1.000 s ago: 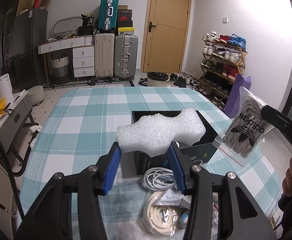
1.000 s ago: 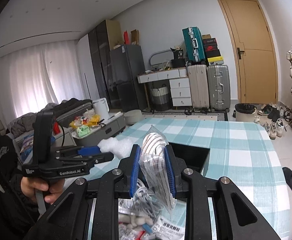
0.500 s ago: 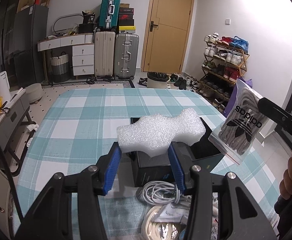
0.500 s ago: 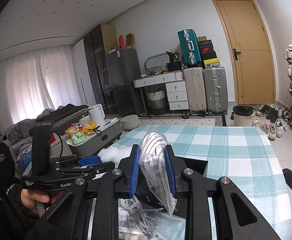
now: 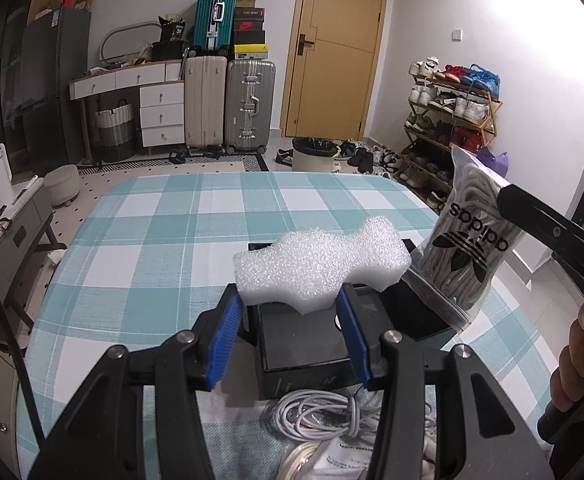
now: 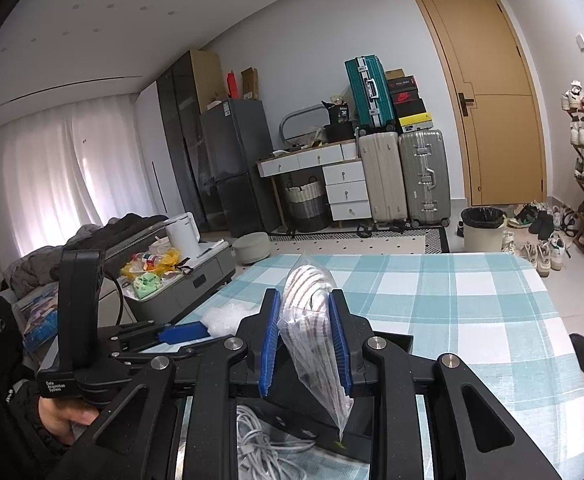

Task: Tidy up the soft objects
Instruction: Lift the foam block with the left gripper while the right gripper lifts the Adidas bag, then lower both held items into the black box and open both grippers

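Even indoor light, fisheye-warped edges.

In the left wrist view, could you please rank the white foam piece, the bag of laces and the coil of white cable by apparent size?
1. white foam piece
2. bag of laces, close to the foam in size, and nearer or farther is unclear
3. coil of white cable, partly hidden

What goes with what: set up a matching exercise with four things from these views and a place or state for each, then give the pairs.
Things:
1. white foam block
2. bag of laces
3. black box
4. white cable coil

Places or states:
A. lying on the checked tablecloth in front of the box
B. pinched in the right tool, held above the table
C. open, standing on the tablecloth under both held things
D. clamped in the left tool, held over the box

Pairs: 1-D, 2-B, 3-C, 4-A
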A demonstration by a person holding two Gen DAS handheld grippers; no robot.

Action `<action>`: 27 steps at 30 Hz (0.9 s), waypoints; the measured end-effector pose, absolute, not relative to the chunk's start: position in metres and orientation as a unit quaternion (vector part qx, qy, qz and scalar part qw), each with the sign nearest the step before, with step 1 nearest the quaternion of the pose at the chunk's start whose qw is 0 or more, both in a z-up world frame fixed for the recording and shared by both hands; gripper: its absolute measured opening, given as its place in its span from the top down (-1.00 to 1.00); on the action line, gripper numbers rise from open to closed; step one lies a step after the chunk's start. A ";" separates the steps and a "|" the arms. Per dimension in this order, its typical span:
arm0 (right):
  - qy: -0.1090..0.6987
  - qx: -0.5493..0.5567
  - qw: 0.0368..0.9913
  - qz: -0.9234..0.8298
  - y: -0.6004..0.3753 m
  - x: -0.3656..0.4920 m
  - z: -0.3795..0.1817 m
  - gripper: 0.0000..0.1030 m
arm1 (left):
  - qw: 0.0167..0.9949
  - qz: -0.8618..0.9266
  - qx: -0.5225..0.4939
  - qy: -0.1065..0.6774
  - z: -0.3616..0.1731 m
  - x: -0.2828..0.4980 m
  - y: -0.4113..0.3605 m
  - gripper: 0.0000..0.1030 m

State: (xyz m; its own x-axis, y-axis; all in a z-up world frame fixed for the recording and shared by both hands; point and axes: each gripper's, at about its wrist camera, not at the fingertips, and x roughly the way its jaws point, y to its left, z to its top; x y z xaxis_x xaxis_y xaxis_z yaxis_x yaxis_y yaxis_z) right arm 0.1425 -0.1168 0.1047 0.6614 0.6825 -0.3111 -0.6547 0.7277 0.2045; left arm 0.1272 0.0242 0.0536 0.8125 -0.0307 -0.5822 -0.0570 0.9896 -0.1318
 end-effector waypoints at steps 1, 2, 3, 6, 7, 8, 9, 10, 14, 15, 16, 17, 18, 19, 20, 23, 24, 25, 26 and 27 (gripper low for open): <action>0.188 0.037 0.911 0.365 -0.116 0.145 0.103 0.53 | 0.949 0.007 -0.071 0.308 0.053 0.129 0.024 0.08; 0.190 0.037 0.911 0.364 -0.115 0.148 0.102 0.53 | 0.948 0.007 -0.071 0.309 0.052 0.131 0.024 0.08; 0.190 0.038 0.912 0.362 -0.114 0.150 0.101 0.53 | 0.948 0.008 -0.071 0.311 0.050 0.133 0.024 0.08; 0.191 0.034 0.913 0.358 -0.110 0.154 0.098 0.53 | 0.946 0.007 -0.073 0.315 0.046 0.139 0.023 0.08; 0.192 0.033 0.914 0.357 -0.109 0.156 0.098 0.53 | 0.946 0.008 -0.072 0.317 0.045 0.141 0.023 0.08; 0.193 0.030 0.914 0.355 -0.108 0.157 0.097 0.53 | 0.945 0.008 -0.072 0.319 0.044 0.143 0.022 0.08; 0.193 0.028 0.914 0.355 -0.107 0.158 0.097 0.53 | 0.945 0.008 -0.072 0.320 0.043 0.145 0.022 0.08; 0.192 0.027 0.915 0.354 -0.106 0.160 0.097 0.53 | 0.944 0.007 -0.072 0.321 0.042 0.146 0.021 0.08; 0.190 0.028 0.916 0.351 -0.105 0.167 0.096 0.53 | 0.943 0.006 -0.070 0.326 0.039 0.151 0.020 0.08; 0.189 0.028 0.917 0.349 -0.104 0.169 0.096 0.53 | 0.942 0.006 -0.070 0.327 0.039 0.152 0.020 0.08; 0.188 0.027 0.918 0.347 -0.104 0.170 0.096 0.53 | 0.942 0.005 -0.070 0.328 0.038 0.153 0.019 0.08; 0.189 0.028 0.918 0.347 -0.104 0.172 0.096 0.53 | 0.941 0.005 -0.070 0.330 0.037 0.155 0.019 0.08; 0.189 0.027 0.919 0.346 -0.103 0.174 0.095 0.53 | 0.941 0.006 -0.070 0.331 0.037 0.155 0.020 0.08; 0.189 0.026 0.920 0.343 -0.103 0.174 0.095 0.53 | 0.941 0.006 -0.070 0.332 0.036 0.156 0.020 0.08; 0.189 0.025 0.920 0.343 -0.102 0.176 0.094 0.53 | 0.940 0.005 -0.070 0.334 0.035 0.157 0.020 0.08; 0.196 0.023 0.918 0.344 -0.101 0.181 0.092 0.53 | 0.939 0.005 -0.070 0.337 0.033 0.159 0.021 0.08; 0.200 0.022 0.917 0.345 -0.100 0.183 0.091 0.53 | 0.938 0.005 -0.070 0.338 0.033 0.160 0.021 0.08; 0.205 0.019 0.916 0.346 -0.099 0.185 0.089 0.53 | 0.939 0.006 -0.069 0.338 0.033 0.160 0.021 0.08; 0.208 0.019 0.915 0.346 -0.098 0.185 0.087 0.53 | 0.939 0.006 -0.068 0.338 0.033 0.161 0.020 0.08; 0.211 0.019 0.915 0.344 -0.097 0.187 0.086 0.53 | 0.939 0.006 -0.067 0.338 0.033 0.160 0.020 0.07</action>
